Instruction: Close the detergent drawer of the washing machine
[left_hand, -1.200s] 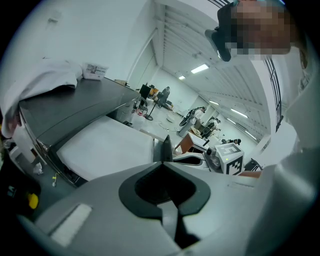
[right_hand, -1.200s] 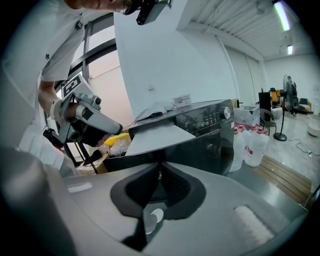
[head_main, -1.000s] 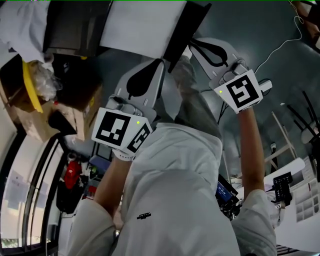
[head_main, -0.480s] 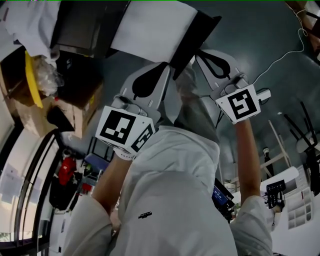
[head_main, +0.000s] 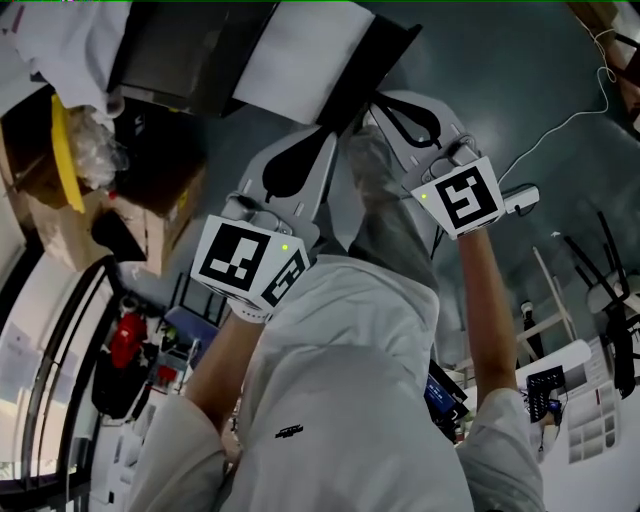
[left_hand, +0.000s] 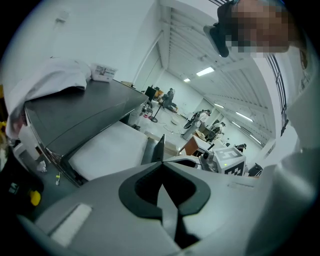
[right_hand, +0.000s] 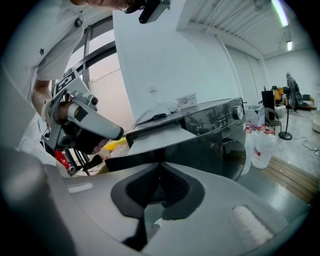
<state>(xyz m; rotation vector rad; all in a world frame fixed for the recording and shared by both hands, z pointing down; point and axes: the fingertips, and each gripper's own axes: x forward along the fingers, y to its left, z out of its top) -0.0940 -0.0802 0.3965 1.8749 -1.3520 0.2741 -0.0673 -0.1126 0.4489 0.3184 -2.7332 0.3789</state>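
The washing machine (right_hand: 220, 125) is boxy, glossy dark grey, with 1 round knob. Its detergent drawer (head_main: 318, 50) stands pulled out at 12 o'clock in the head view, a flat white slab with what seems a black front. The left gripper (left_hand: 162, 163) is clenched on nothing. The right gripper (right_hand: 160, 163), whose jaws have just been closing, also grips nothing. The label (left_hand: 104, 73) on the machine's top is unreadable.
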